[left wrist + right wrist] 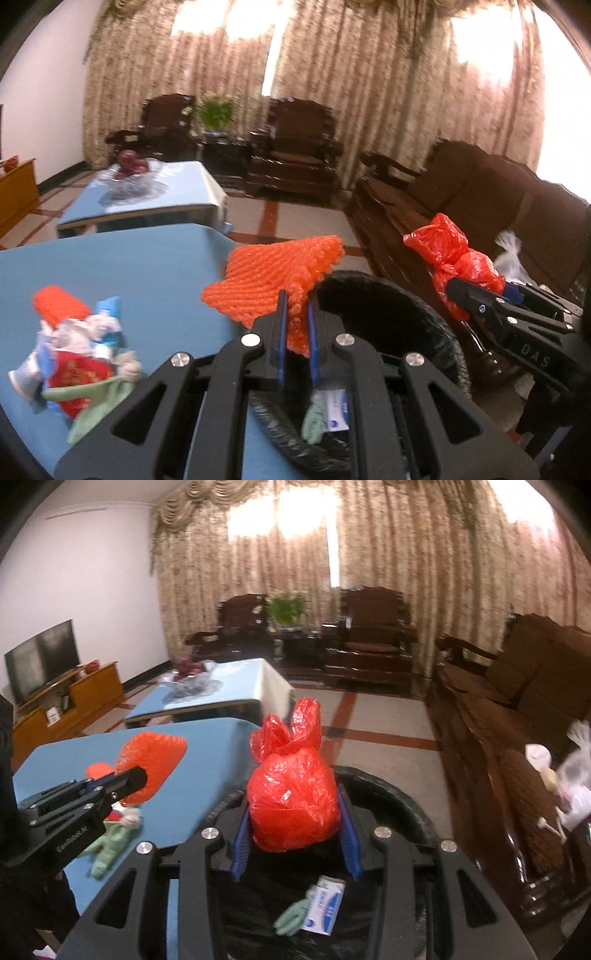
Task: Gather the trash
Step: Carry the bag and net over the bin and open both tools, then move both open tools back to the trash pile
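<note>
Gripping, left: the left gripper has its blue-padded fingers pressed together on a corner of an orange foam net; most of the net fans out beyond the fingertips, up and to the left.
Gripping, right: the right gripper has its fingers clamped on the sides of a knotted red plastic bag; the bag's body fills the gap between the pads and its knotted ears stand above them.
Below the fingers: both grippers hang over a black-lined bin; the red bag sits over its near-left rim, the net over its left rim beside the table's right edge.
Inside the bin: a white and blue packet lies on the liner, with a pale green scrap touching its left side.
Table: a blue-topped table stands just left of the bin; a trash pile of crumpled paper, red packaging, green cloth and another orange net lies near its front-left part.
Farther out: a second blue table carries a glass fruit bowl; a dark wooden sofa runs along the right, with a clear plastic bag on it.
</note>
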{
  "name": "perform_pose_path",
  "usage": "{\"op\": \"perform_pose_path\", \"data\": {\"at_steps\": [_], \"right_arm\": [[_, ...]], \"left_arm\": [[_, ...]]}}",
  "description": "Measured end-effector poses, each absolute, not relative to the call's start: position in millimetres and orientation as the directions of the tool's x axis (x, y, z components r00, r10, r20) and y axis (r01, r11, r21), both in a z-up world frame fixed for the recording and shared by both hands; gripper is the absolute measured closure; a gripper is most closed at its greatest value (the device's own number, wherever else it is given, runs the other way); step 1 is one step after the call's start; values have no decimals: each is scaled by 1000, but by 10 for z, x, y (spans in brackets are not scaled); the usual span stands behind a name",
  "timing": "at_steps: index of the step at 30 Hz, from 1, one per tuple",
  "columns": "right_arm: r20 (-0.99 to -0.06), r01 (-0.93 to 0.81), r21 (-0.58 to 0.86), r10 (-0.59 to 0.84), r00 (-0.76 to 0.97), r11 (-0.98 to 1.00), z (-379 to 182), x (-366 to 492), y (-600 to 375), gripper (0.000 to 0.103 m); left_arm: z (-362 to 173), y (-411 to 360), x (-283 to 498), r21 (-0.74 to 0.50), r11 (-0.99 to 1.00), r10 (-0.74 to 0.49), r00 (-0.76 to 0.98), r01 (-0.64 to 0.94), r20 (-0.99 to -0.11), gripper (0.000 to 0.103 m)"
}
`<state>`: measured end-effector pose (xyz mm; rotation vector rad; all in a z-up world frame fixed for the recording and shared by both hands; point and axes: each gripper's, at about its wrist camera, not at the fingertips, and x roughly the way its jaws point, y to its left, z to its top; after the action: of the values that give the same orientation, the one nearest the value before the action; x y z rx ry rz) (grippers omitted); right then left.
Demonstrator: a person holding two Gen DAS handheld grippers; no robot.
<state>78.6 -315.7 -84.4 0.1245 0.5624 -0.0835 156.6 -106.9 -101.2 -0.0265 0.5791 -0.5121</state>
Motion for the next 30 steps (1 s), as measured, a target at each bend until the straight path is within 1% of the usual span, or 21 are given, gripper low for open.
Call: {"op": "perform_pose_path", "data": {"at_steps": [10,13,14,15,16,17,18,20,23,25,27,30], "right_arm": [[-602,207,86,-115,790,974,-1253,761,-3544,61],[-622,223,82,-125,773,971,-1364,781,-3618,59],[-627,231,82,-130,768,969,-1404,775,-3649,57],[-631,237,84,-132,764,968,-1430,775,-3669,54],[-634,242,85,-135,762,967,-1444,769,-3678,47],[-636,252,82,-144,758,964,-1460,764,-3694,37],[-633,266,78,-158,758,961,-1467,751,-3713,34],[-627,278,75,-171,760,958,-1463,719,-3747,19],[-615,295,72,-190,765,953,-1415,691,-3757,9],[-605,294,89,-183,775,952,-1369,670,-3747,6],[-594,286,95,-176,785,953,-1317,672,-3718,6],[-583,258,93,-158,797,962,-1211,725,-3592,6]], "left_arm": [[-1422,-1564,1699,-192,822,-531,599,537,-600,94],[-1504,-1637,1732,-198,808,-543,572,554,-615,91],[-1518,-1645,1727,-201,805,-547,567,558,-616,86],[-1523,-1674,1736,-202,805,-547,566,558,-616,76],[-1528,-1671,1737,-206,803,-550,565,559,-615,68],[-1516,-1642,1730,-208,805,-551,568,556,-611,52],[-1494,-1625,1703,-208,810,-547,578,549,-605,43],[-1472,-1562,1701,-214,813,-547,585,541,-599,39],[-1407,-1455,1699,-212,826,-533,604,522,-592,33],[-1341,-1310,1696,-197,843,-512,635,500,-579,28],[-1281,-1162,1701,-186,861,-487,665,472,-566,21],[-1187,-830,1696,-175,896,-432,712,407,-554,14]]}}
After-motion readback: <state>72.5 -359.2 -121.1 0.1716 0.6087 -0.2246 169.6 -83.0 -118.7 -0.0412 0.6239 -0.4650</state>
